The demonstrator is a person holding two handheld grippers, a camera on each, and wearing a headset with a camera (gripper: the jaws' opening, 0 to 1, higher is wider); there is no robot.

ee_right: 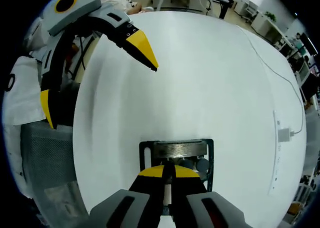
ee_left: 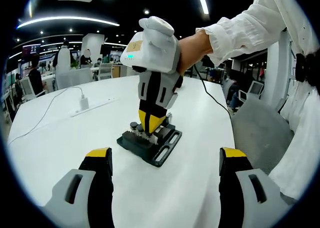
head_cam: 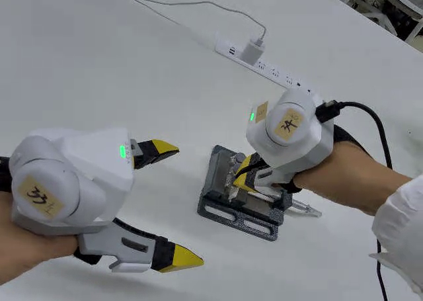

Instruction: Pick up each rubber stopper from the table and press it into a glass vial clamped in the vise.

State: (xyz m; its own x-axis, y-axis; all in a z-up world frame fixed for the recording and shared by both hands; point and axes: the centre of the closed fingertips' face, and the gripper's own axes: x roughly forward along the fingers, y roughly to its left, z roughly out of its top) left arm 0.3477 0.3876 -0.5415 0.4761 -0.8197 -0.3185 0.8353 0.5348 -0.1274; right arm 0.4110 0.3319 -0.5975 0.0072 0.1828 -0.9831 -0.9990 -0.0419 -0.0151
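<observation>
my left gripper [head_cam: 172,202] hangs over the bare white table [head_cam: 99,63], low on my left side, and its jaws stand wide apart with nothing between them. in the left gripper view [ee_left: 165,155] the two yellow tips rise at the bottom with open tabletop in the gap. they touch nothing.

my right gripper [head_cam: 246,171] points steeply down onto the dark vise [head_cam: 225,212], which sits on the table between my two hands. in the right gripper view [ee_right: 167,173] its yellow tips are drawn together, with just a thin slit left between them. they sit right at the near edge of the vise [ee_right: 176,149]. something pale shows in that slit lower down, and i cannot tell what it is or whether the tips pinch anything.

from the left gripper view, the right gripper [ee_left: 151,122] comes down on the vise [ee_left: 162,145] just beside two small vials [ee_left: 134,127] with dark tops that stand in a row in the clamp. a round grey stopper [ee_right: 202,165] sits in the vise just right of my closed tips. the left gripper [ee_right: 96,82] shows in the right gripper view, spread open and well away from the vise.

a white power strip [head_cam: 277,73] with a charger [head_cam: 252,51] plugged in lies further back.
</observation>
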